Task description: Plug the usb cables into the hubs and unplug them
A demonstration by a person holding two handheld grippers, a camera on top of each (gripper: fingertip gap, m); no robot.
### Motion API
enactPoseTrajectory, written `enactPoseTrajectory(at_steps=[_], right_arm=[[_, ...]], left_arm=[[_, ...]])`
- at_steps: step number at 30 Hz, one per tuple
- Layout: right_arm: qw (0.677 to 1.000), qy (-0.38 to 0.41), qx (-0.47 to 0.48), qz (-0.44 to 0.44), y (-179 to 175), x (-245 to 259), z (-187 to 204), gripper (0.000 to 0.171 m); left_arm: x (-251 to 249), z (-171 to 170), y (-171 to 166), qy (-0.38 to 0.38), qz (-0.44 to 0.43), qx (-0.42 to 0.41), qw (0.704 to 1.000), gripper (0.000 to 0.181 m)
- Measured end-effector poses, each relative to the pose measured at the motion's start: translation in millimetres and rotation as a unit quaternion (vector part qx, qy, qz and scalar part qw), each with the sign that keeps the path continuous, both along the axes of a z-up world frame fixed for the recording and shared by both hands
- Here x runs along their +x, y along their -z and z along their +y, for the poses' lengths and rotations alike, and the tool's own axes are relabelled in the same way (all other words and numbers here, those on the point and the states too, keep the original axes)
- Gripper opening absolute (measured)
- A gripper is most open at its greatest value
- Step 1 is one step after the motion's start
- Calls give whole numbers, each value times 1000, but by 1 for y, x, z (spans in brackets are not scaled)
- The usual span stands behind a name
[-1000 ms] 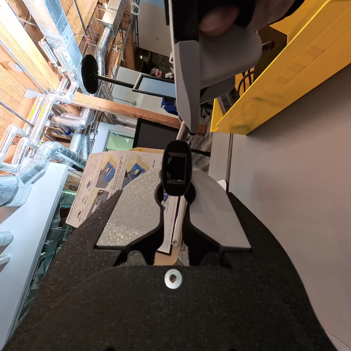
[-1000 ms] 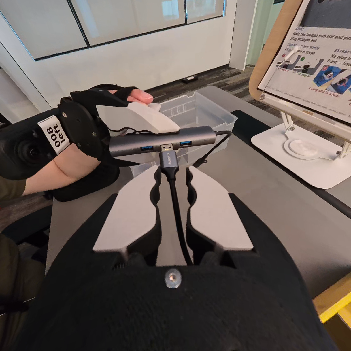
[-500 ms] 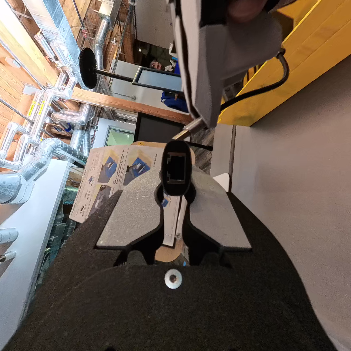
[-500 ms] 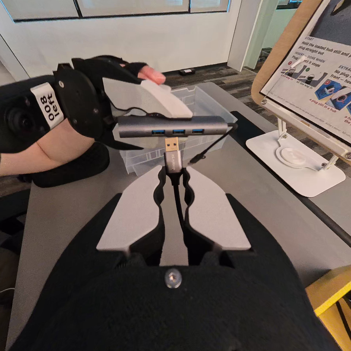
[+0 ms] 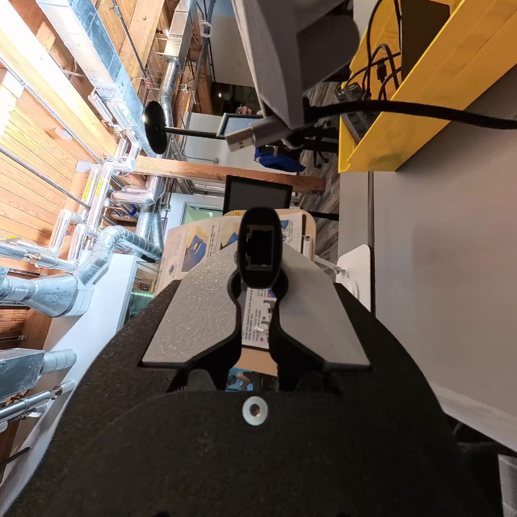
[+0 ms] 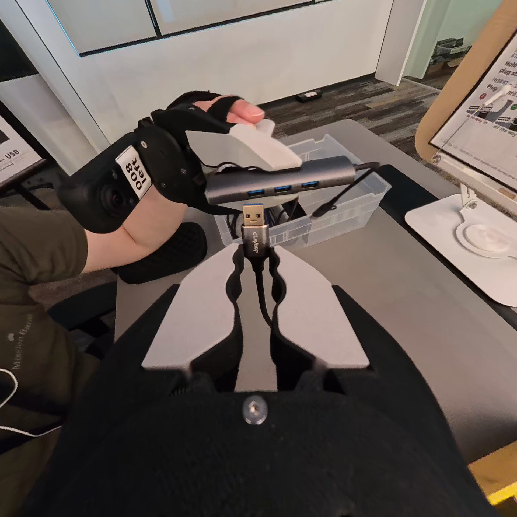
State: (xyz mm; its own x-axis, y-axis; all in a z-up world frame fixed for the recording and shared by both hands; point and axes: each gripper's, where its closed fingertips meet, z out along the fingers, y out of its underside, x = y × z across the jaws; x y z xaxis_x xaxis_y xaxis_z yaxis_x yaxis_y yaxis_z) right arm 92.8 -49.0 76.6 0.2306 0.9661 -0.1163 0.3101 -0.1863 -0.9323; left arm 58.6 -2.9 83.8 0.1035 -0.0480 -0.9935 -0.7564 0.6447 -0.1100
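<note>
My left gripper (image 5: 258, 275) is shut on a grey USB hub (image 5: 258, 249), seen end-on with its network port toward the camera. In the right wrist view the hub (image 6: 279, 181) is held level above the table, its three blue ports facing my right gripper. My right gripper (image 6: 255, 247) is shut on a USB cable plug (image 6: 254, 223) with a grey shell and bare metal tip, just below and clear of the ports. The plug (image 5: 246, 137) and its black cable also show in the left wrist view.
A clear plastic bin (image 6: 335, 215) with cables stands behind the hub. An instruction board on a white stand (image 6: 475, 237) is at the right. A yellow bin (image 5: 433, 112) holds black cables. The grey table (image 6: 391, 321) spreads below. About 6 centimetres separates my left fingertips from my right.
The plug was seated in the hub's middle port one second ago. My right gripper has pulled it straight out and back, so it now hangs free below the ports. The hub stayed held.
</note>
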Motion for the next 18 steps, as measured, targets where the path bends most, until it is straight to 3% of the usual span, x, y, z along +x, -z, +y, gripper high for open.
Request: enactPoseTrajectory(at_steps=[7,18], right_arm=[[995,-6,-64,-71,17,-9,9,17],[976,-12,-103,-191,68,0,7,17]], left_arm=[[-7,-11,-4,26,15,4,1000,18],[7,-14,41,61,110,-39,991,17]])
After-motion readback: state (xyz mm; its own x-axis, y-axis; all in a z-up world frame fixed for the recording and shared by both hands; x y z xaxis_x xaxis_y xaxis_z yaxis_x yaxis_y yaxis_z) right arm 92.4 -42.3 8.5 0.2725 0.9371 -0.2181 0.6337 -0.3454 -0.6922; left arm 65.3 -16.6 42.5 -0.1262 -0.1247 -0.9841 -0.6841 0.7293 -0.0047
